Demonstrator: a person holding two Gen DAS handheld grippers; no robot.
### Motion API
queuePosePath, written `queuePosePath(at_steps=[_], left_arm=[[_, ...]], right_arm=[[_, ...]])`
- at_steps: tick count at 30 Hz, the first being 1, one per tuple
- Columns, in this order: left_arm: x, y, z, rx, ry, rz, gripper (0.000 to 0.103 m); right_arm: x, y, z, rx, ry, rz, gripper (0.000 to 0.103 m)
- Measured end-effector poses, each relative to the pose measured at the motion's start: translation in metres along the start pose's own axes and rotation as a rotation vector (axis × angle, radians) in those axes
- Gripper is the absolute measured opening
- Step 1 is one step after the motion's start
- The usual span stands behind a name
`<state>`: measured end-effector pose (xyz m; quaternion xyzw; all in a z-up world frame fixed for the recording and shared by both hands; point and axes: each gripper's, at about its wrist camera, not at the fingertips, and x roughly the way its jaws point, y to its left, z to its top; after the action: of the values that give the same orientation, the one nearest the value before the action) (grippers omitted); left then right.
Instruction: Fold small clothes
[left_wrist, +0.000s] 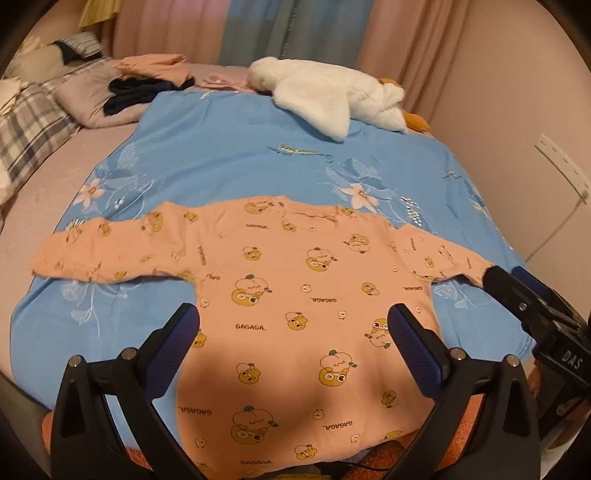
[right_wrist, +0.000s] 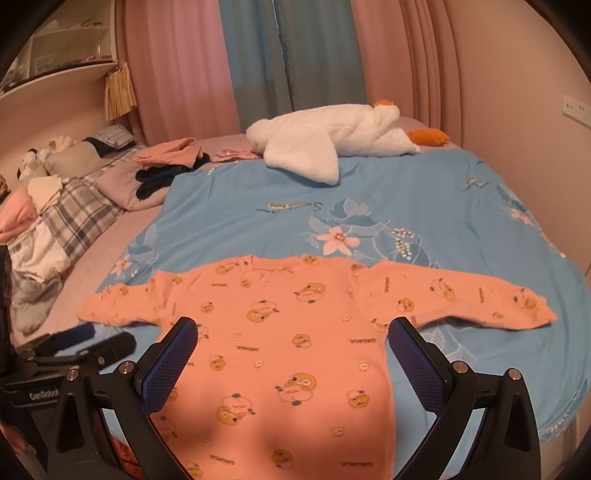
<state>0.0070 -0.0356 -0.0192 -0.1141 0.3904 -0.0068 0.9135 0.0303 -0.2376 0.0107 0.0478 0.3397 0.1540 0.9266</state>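
Note:
A small peach long-sleeved top (left_wrist: 280, 266) printed with cartoon ducks lies flat on a blue flowered sheet (left_wrist: 229, 147), neck away from me and both sleeves spread out. My left gripper (left_wrist: 295, 325) hovers open over its lower body, with nothing between the fingers. At the right edge of that view, my right gripper (left_wrist: 508, 275) reaches the tip of the right sleeve. In the right wrist view the top (right_wrist: 280, 317) fills the foreground, and my right gripper (right_wrist: 293, 328) stands open above its lower half. My left gripper (right_wrist: 98, 338) shows low at the left, beside the left sleeve.
A white plush goose (left_wrist: 325, 99) lies at the far end of the sheet. Folded peach and dark clothes (left_wrist: 147, 81) are piled at the back left beside plaid bedding (right_wrist: 74, 218). A wall with a socket (left_wrist: 561, 166) runs close along the right; curtains hang behind.

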Motion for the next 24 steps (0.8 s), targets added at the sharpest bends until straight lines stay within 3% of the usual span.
queuePosePath(at_steps=[8,16,24], left_arm=[[-0.003,0.005,0.001,0.001,-0.023,-0.004,0.101],[-0.003,0.014,0.001,-0.001,-0.037,0.039,0.101],[-0.002,0.021,0.0,-0.01,-0.022,0.024,0.1]], right_arm=[[0.007,0.001,-0.002,0.007,0.016,0.004,0.102],[0.011,0.005,-0.004,0.008,0.032,-0.007,0.102],[0.014,0.006,-0.004,0.013,0.045,-0.01,0.102]])
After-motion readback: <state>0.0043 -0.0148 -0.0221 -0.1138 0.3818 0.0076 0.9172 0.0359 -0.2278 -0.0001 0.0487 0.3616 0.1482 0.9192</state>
